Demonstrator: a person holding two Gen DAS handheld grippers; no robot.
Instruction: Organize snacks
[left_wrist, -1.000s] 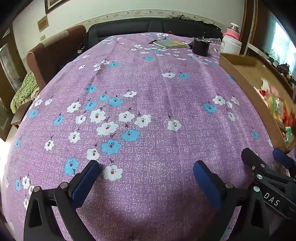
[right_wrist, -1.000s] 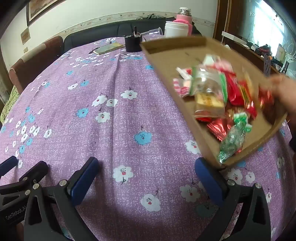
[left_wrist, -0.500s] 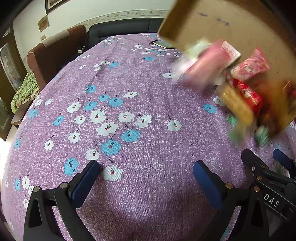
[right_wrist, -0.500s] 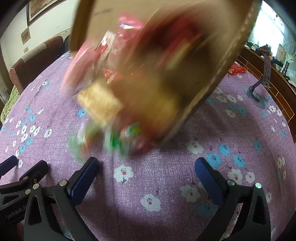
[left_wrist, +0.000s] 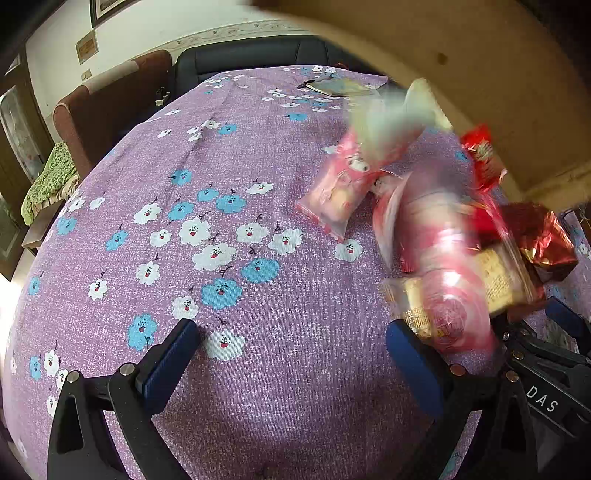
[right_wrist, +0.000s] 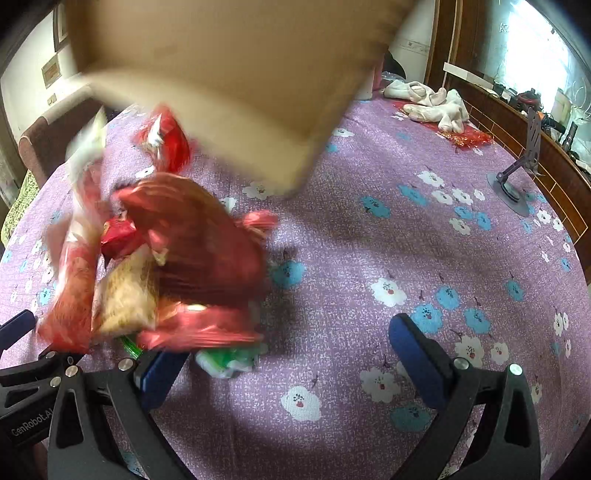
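Note:
A tipped cardboard box (right_wrist: 229, 66) (left_wrist: 480, 74) hangs blurred over the purple flowered tablecloth (left_wrist: 240, 206) (right_wrist: 406, 240). Several snack packets are spilling out of it, blurred in motion. A pink packet (left_wrist: 338, 192) lies flat on the cloth. Red wrappers (right_wrist: 192, 236) (left_wrist: 539, 240), a yellow biscuit pack (right_wrist: 129, 299) (left_wrist: 498, 277) and a green candy wrapper (right_wrist: 229, 360) pile up between the two grippers. My left gripper (left_wrist: 291, 354) is open and empty, with the pile at its right finger. My right gripper (right_wrist: 291, 354) is open too, with snacks over its left finger.
A booklet (left_wrist: 340, 86) lies at the table's far end, before a dark sofa (left_wrist: 251, 55) and a brown armchair (left_wrist: 107, 107). White cloths (right_wrist: 432, 103) and a phone stand (right_wrist: 517, 177) sit on the right side of the table. The other gripper (left_wrist: 546, 376) shows at the right.
The box has tipped further and risen out of the way. The snacks have dropped out and are landing on the cloth between the grippers. Both grippers have stayed put.

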